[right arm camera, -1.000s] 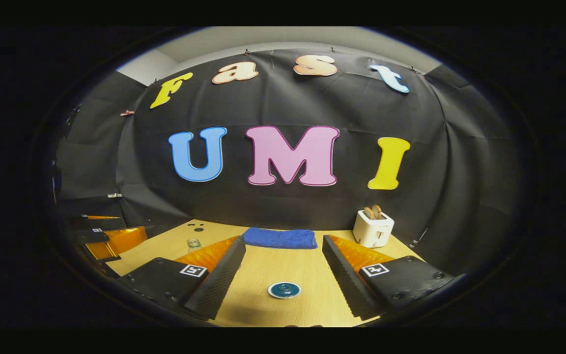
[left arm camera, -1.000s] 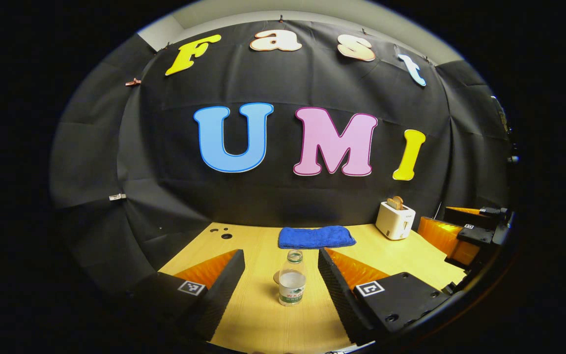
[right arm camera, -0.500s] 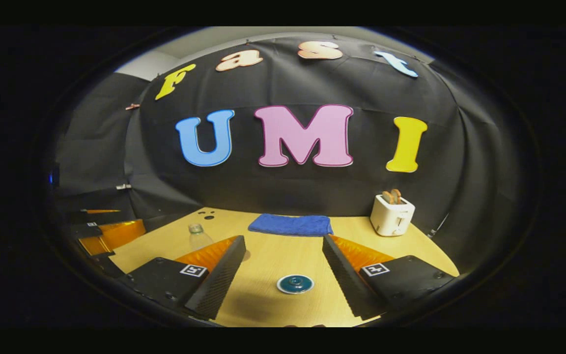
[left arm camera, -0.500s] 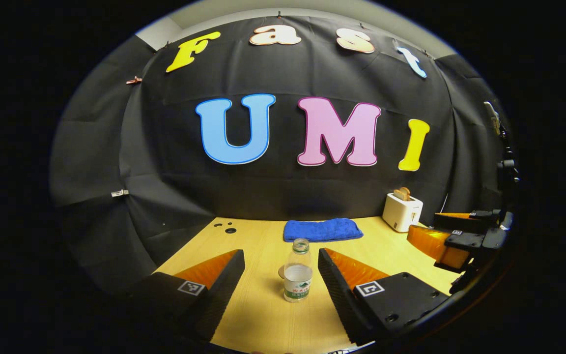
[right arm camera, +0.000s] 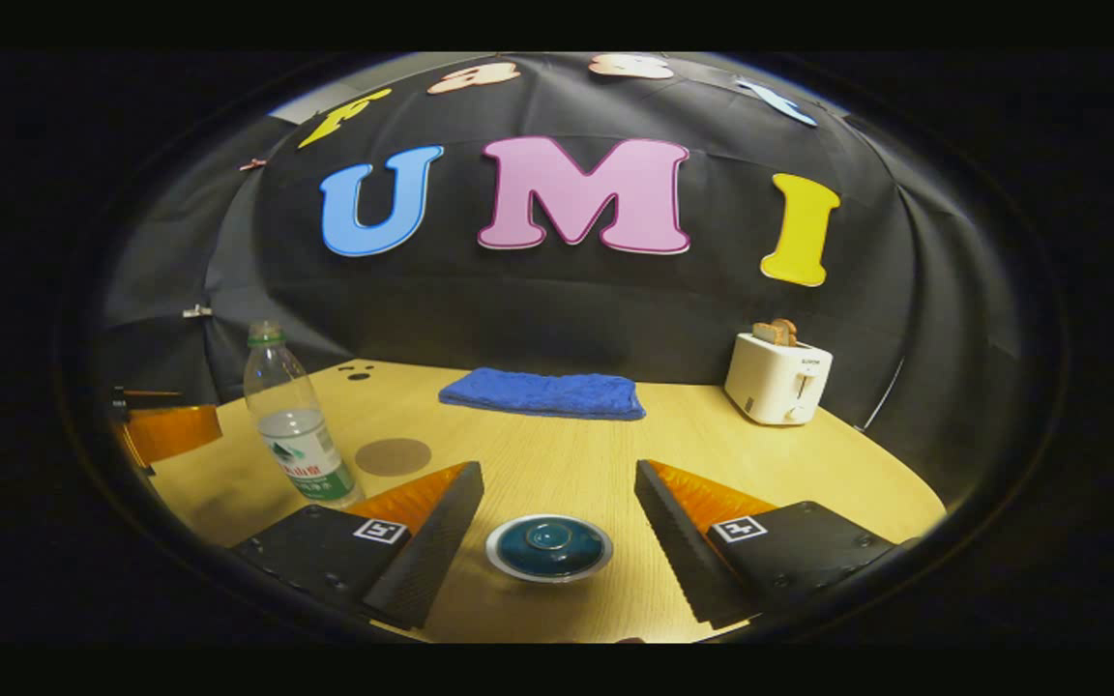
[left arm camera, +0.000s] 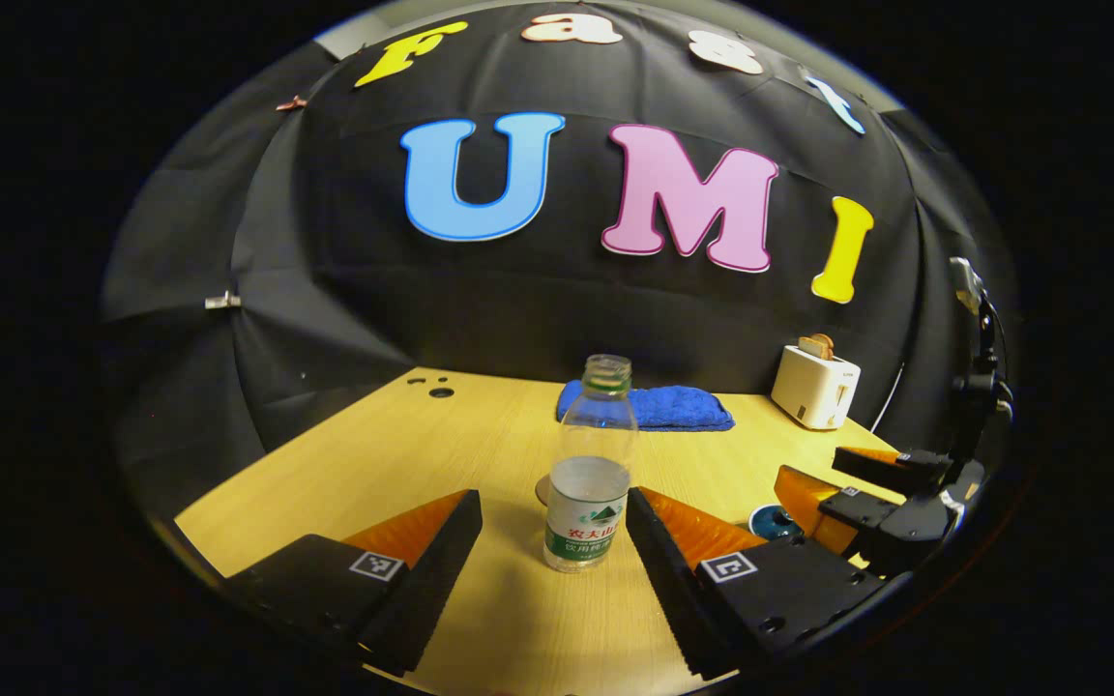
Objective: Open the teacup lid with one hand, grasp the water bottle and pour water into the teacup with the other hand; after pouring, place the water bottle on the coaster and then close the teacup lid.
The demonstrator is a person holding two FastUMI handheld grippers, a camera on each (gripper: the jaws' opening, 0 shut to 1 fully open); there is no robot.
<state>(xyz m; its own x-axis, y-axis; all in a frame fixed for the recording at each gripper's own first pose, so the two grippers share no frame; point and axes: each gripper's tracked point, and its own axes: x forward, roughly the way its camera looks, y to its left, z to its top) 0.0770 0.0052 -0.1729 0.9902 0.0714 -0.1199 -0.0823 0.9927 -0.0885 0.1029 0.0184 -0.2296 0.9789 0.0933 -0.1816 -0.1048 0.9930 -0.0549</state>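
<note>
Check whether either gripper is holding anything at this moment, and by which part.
Nothing is held. The left gripper is open with the water bottle just ahead of its fingers; the right gripper is open above the teacup lid.

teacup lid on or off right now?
On. The lid sits flat on the teacup, knob up, between the right gripper's open fingers, which do not touch it.

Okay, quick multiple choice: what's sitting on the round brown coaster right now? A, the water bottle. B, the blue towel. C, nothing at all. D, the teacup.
C: in the right gripper view the coaster lies bare on the table, with the water bottle standing beside it, the lidded teacup nearer the camera, and the blue towel farther back.
</note>
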